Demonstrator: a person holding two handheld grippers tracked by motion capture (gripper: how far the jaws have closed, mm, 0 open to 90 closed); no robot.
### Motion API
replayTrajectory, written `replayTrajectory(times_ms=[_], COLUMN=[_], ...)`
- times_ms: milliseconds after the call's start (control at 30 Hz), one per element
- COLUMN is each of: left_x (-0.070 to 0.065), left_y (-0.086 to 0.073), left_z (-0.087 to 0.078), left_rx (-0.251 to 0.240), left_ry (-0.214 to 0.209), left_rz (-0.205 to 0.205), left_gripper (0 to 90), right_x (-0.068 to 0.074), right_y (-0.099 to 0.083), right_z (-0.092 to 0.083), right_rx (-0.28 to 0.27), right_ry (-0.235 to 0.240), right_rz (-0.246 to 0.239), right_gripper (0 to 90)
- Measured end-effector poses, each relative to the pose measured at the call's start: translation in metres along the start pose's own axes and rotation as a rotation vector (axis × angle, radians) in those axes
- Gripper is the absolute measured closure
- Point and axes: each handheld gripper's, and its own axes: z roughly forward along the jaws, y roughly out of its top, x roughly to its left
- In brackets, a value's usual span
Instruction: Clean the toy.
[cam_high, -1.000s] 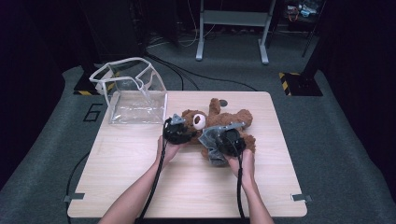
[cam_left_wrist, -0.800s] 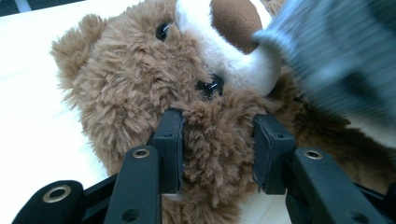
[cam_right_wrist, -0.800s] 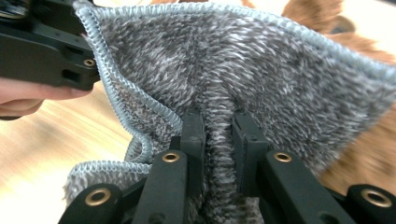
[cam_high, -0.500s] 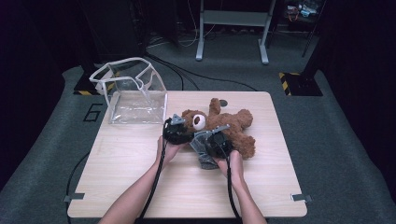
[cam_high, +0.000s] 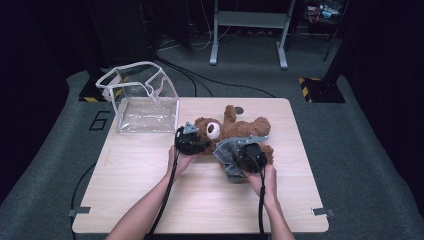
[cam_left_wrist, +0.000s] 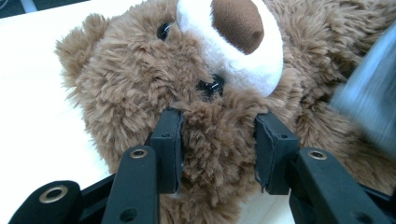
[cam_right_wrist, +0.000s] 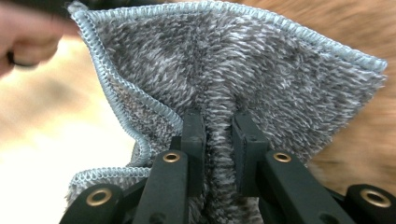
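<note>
A brown teddy bear (cam_high: 240, 129) lies on its back in the middle of the wooden table (cam_high: 140, 185). My left gripper (cam_high: 197, 145) is shut on the fur of the bear's head; in the left gripper view its pads (cam_left_wrist: 169, 147) pinch the teddy bear (cam_left_wrist: 140, 84) just below one eye. My right gripper (cam_high: 246, 155) is shut on a grey fluffy cloth (cam_high: 227, 157) over the bear's lower body. In the right gripper view a fold of the grey cloth (cam_right_wrist: 243, 70) stands up between its jaws, with the gripper (cam_right_wrist: 218, 149) clamped on it.
A clear plastic bag (cam_high: 142, 102) with white trim stands open at the table's back left corner. A metal stand (cam_high: 250, 30) and cables lie on the dark floor behind the table. The person's left hand (cam_right_wrist: 28, 37) shows blurred in the right gripper view.
My right gripper with the grey cloth swung left toward the bear's head, then back right over the bear's lower body. The left gripper stayed on the bear's head.
</note>
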Motion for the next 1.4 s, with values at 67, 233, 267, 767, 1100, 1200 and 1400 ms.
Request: replayTrajectory(times_ms=[67,233,267,767,1100,1200,1400], left_x=[-0.001,-0.004,-0.004,-0.009,-0.018,-0.026,-0.047], left_y=[0.000,0.000,0.000,-0.002,-0.008,-0.012,-0.022], left_z=[-0.001,-0.002,-0.003,-0.006,-0.016,-0.021,-0.027], left_rx=[-0.004,-0.009,-0.007,-0.021,-0.027,-0.046,-0.059], left_ry=[0.003,0.021,0.022,0.041,0.057,0.057,0.042], left_rz=[0.005,0.019,0.023,0.031,0.039,0.047,0.077], left_gripper=[56.5,52.0,51.2,44.2,33.7,31.1,25.8], right_x=[-0.007,-0.033,-0.039,-0.119,-0.129,-0.129,-0.128], right_y=[0.001,-0.001,-0.002,-0.060,-0.076,-0.076,-0.077], right_z=[-0.010,-0.033,-0.037,-0.038,-0.019,-0.017,-0.014], right_rx=[-0.029,-0.087,-0.096,-0.009,0.021,0.020,0.020], right_ry=[-0.019,-0.105,-0.134,-0.359,-0.362,-0.358,-0.343], right_rz=[0.014,0.057,0.071,0.277,0.349,0.344,0.351], right_gripper=[77.2,77.2,77.2,77.1,76.6,76.5,76.4])
